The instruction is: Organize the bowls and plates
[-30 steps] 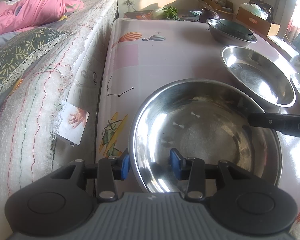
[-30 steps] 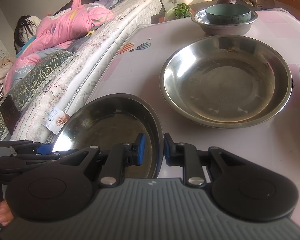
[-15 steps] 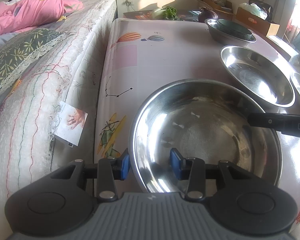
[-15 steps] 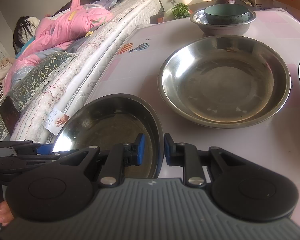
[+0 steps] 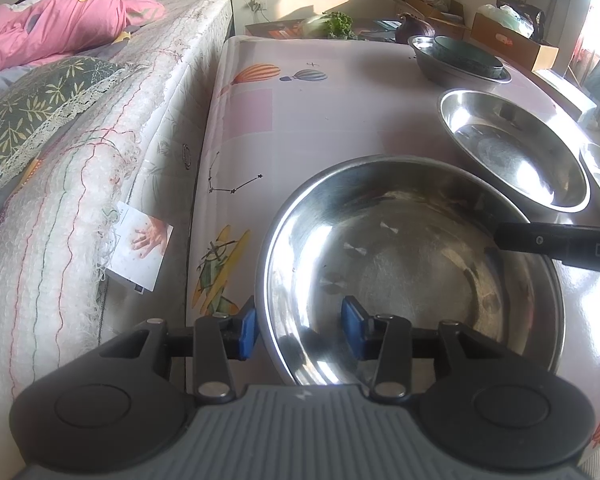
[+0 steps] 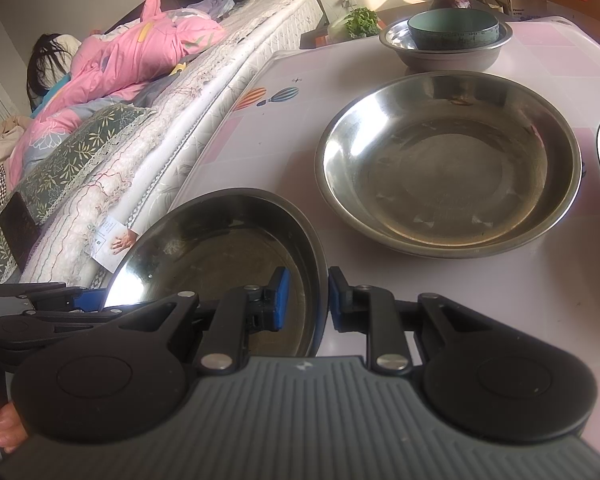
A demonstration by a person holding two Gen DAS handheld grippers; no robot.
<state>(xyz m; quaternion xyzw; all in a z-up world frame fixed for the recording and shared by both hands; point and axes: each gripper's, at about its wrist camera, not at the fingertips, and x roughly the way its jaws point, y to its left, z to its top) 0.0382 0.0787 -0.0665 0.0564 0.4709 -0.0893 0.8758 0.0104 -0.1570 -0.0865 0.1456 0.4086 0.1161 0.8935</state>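
Nothing has moved since earlier: my left claw (image 5: 299, 327) straddles the near steel plate (image 5: 412, 268) rim, spread, not pinching. From my right claw (image 6: 309, 298), pads nearly clamp its far rim; close both evenly, lift level toward the second steel plate (image 6: 448, 164).

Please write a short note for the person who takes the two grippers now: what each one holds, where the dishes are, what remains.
Left gripper: jaws astride the near rim of the near steel plate, gap still visible.
Right gripper: shut on the same plate's opposite rim.
Beyond it on the table: second steel plate, then a green bowl inside a steel bowl.
Left to do: probably stack the near plate into the second.
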